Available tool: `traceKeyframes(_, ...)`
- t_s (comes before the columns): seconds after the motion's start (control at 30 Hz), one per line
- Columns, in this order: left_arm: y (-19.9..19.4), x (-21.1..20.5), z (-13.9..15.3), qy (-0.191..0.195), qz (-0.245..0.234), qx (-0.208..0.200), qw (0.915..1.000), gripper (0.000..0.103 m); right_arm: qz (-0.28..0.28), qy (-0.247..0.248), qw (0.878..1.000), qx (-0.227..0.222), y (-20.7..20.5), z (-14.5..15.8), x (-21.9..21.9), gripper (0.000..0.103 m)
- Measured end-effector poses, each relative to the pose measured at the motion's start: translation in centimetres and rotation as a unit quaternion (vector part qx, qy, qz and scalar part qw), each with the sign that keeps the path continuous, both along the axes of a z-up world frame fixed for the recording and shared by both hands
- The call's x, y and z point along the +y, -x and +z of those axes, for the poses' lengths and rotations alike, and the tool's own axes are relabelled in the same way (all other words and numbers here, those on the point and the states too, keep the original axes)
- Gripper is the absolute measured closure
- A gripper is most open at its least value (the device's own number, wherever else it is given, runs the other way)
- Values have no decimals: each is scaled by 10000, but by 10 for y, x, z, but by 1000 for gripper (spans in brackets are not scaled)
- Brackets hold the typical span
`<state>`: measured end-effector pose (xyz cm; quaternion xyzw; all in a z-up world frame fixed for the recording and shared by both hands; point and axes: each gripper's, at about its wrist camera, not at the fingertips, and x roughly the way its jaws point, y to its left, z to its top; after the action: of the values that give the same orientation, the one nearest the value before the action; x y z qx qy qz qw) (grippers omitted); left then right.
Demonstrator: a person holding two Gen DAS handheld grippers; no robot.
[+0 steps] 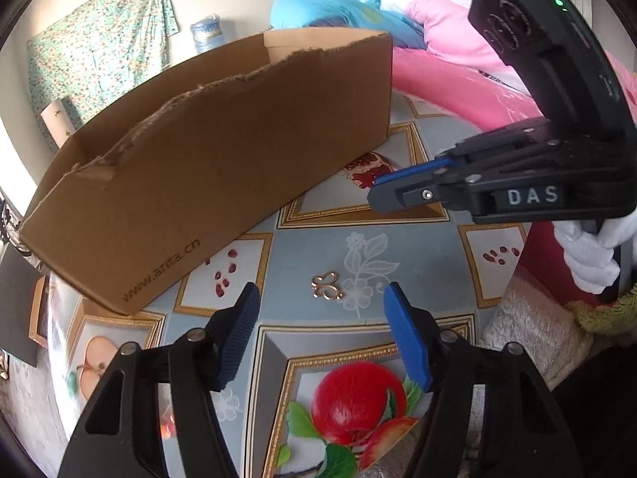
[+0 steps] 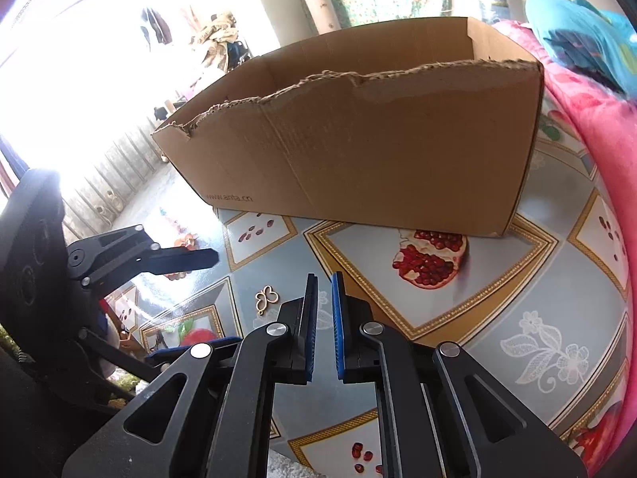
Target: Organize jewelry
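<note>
Ahead of my left jaws I see a gold butterfly-shaped charm point(image 1: 327, 286) on the worktop's cloth point(image 1: 310, 251), grey-blue with gold-framed panels of red apples and pomegranate seeds. Beyond my jaws stands a plain brown cardboard box point(image 1: 223, 159). The pads point(image 1: 406, 338) on my jaws are blue, their frames black.

A home bedroom — pink quilt point(image 1: 458, 79), fruit-print tablecloth point(image 1: 318, 239) (oilcloth, seemingly), cloth point(image 1: 99, 40) pinned to wall.

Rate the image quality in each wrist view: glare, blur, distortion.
Left wrist view: even light, fisheye bends the cardboard box, gold pendant sharp, lower-left edge smeared. Right wrist view: window glare whites out the upper left; box and pendant stay readable.
</note>
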<state>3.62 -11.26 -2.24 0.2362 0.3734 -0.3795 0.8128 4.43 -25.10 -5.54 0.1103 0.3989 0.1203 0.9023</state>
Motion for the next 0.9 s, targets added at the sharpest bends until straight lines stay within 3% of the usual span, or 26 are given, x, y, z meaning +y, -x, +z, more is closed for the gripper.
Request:
traceKeyframes(0.3, -17, -20, -11, -172, -10, 450, 9988, 69, 90, -389, 9992, 41, -4, -3, -7, 95)
traceKeyframes(0.53, -20, -22, -12, -138, 72, 579, 9982, 71, 165, -525, 9985, 77, -5, -3, -11, 95)
traceKeyframes(0.73, -23, -18, -12, -174, 169, 535, 9983, 91, 189, -545, 9983, 86, -5, -2, -13, 95)
traceKeyframes(0.9, -23, -19, -12, -186, 171, 493, 9985, 92, 185, -528, 9984, 70, -4, 0, -13, 95)
